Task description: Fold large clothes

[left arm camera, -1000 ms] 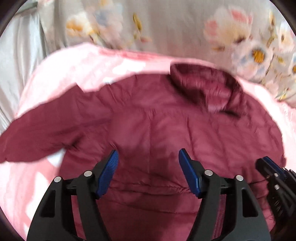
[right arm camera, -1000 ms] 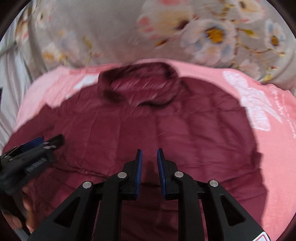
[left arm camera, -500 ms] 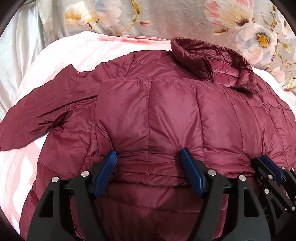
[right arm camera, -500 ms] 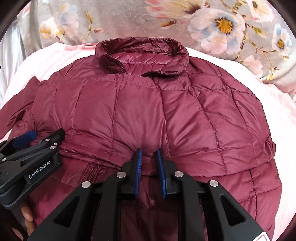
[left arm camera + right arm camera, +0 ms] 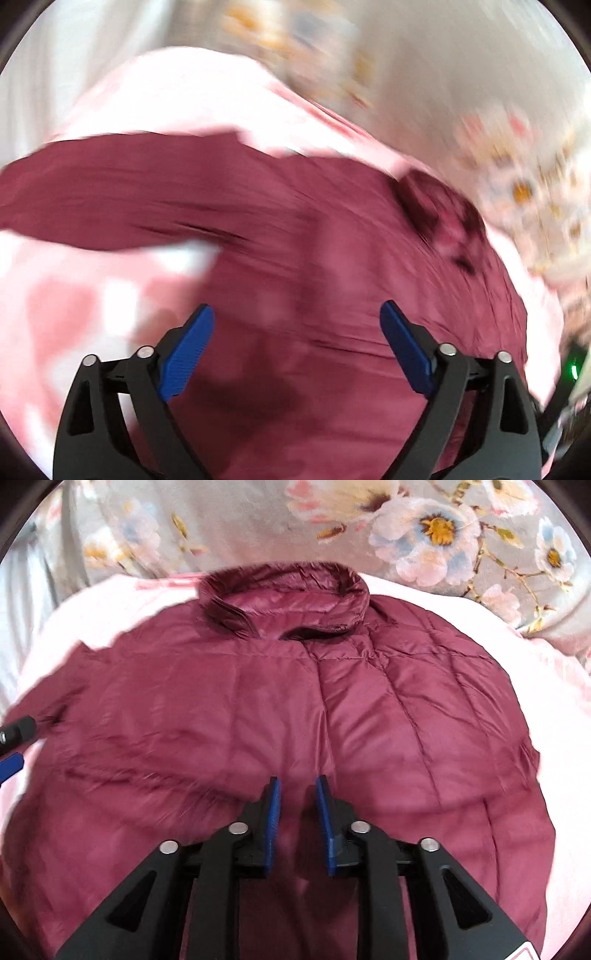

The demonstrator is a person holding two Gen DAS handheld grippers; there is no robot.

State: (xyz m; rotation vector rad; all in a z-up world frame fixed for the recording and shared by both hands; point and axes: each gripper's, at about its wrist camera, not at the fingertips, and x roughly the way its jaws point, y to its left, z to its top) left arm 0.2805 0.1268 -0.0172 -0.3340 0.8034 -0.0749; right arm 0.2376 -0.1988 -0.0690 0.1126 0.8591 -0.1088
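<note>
**Maroon jacket spread flat, both sets of fingers free of it**

Pink bedding (image 5: 561, 686) covers the bed I am working over, and behind it lies a grey quilt printed with pale flowers (image 5: 439, 528). On the pink cover the maroon quilted jacket (image 5: 258, 709) lies spread out, collar (image 5: 284, 594) at the far side. In my left wrist view, which is badly blurred, one sleeve (image 5: 129, 199) stretches out to the left across the pink.

My left gripper (image 5: 295, 350) has just been opening and its fingers stand wide apart over the jacket, nothing between them. My right gripper (image 5: 297, 823) has also just been opening; its fingers are parted a little above the jacket's lower middle, and the cloth looks released. The left gripper's tip shows at the left edge of the right view.

I can read no lettering anywhere.
</note>
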